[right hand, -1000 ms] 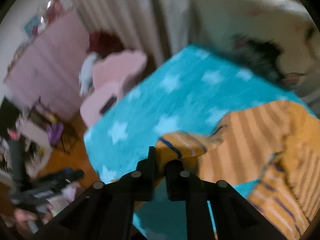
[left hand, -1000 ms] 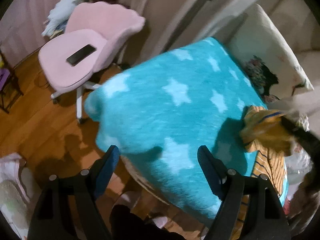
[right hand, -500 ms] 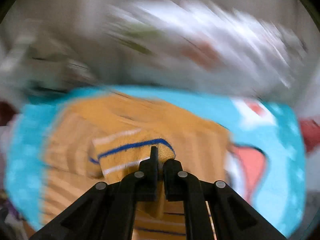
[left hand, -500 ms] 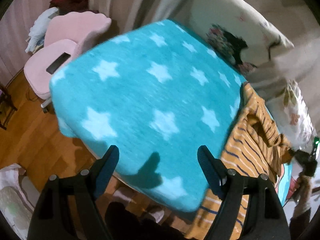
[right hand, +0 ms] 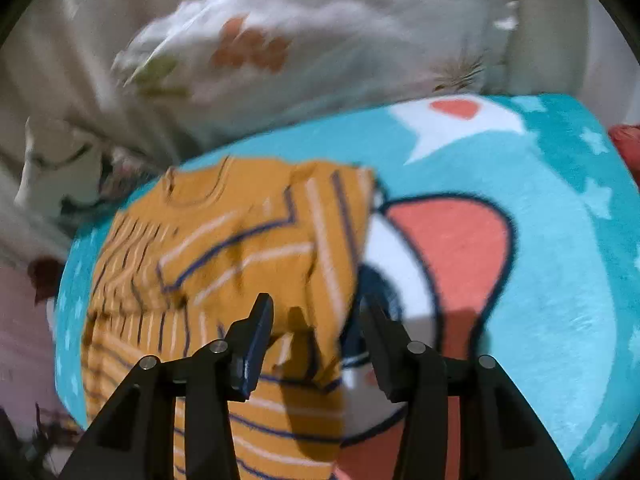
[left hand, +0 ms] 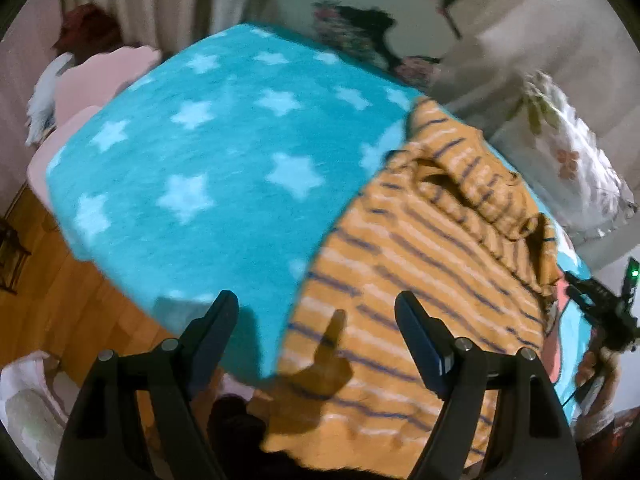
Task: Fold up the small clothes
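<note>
Your right tongs (right hand: 316, 336) have just been opening: jaws now apart, hanging over the near fold of the orange striped shirt (right hand: 240, 248), cloth between them but the pads don't press on it. Reads as a release after laying the sleeve across the body, so that fold looks placed. Left tongs (left hand: 316, 324) stand wide apart and empty, hanging above the shirt's lower hem (left hand: 400, 300) where it meets the teal star blanket (left hand: 208, 168); likely lined up for the next hem grab. Shirt lies on the blanket, toward the side by the floral pillows (right hand: 320, 40), collar away from you, top part bunched and doubled over. Blanket gives a flat soft base, so folds should hold, but the fleece may drag the cloth. Hard to read: both views are motion-blurred, so I can't tell whether the folded sleeve sits square or skewed. The shirt's hem is cut off by the frame edge in the right wrist view. In the left wrist view the right tool (left hand: 604, 312) shows only as a dark shape at the edge, jaws not readable there.
</note>
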Action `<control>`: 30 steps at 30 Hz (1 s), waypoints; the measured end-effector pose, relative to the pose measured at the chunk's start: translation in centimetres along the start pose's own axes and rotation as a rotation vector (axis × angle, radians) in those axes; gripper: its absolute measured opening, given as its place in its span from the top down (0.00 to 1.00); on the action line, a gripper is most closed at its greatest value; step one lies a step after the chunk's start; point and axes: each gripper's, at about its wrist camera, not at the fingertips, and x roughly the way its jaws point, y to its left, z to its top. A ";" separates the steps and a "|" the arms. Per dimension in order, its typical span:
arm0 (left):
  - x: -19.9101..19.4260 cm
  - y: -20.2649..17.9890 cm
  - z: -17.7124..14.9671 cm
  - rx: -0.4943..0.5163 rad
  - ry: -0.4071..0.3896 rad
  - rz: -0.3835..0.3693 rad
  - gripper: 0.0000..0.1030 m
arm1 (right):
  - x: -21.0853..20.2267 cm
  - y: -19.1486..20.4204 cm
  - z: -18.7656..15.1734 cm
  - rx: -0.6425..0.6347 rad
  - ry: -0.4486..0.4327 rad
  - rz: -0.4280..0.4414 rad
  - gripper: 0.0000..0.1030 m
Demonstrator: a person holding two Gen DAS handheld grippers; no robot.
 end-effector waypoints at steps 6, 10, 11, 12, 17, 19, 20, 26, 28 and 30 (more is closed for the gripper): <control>3.9 -6.4 5.1 0.207 -0.055 -0.006 0.23 | 1.0 1.6 -2.4 -0.037 0.027 0.016 0.50; 8.9 -11.2 10.3 0.396 -0.072 0.017 0.22 | 0.3 2.2 -4.1 -0.043 0.044 -0.017 0.49; 10.2 -12.2 11.5 0.432 -0.075 0.012 0.22 | 0.3 2.2 -4.6 -0.043 0.049 -0.031 0.49; 11.6 -13.1 12.7 0.457 -0.070 0.007 0.22 | 0.0 2.2 -5.1 -0.041 0.052 -0.049 0.49; 19.0 -15.4 17.0 0.495 0.101 -0.117 0.64 | -1.2 2.1 -7.3 0.012 0.066 -0.145 0.49; 20.0 -15.4 17.6 0.505 0.133 -0.131 0.78 | -1.5 2.1 -7.7 0.048 0.064 -0.180 0.49; 19.7 -15.1 17.9 0.507 0.125 -0.148 0.83 | -1.5 2.2 -7.8 0.063 0.060 -0.193 0.49; 18.7 -9.6 20.2 0.435 0.114 -0.116 0.93 | -1.0 3.6 -7.0 0.118 0.035 -0.216 0.49; 19.0 -8.5 20.3 0.468 0.107 -0.060 0.93 | -0.7 4.4 -6.2 0.126 0.016 -0.217 0.49; 19.0 -7.8 20.5 0.493 0.089 0.001 0.94 | -0.4 5.2 -5.2 0.127 0.003 -0.203 0.49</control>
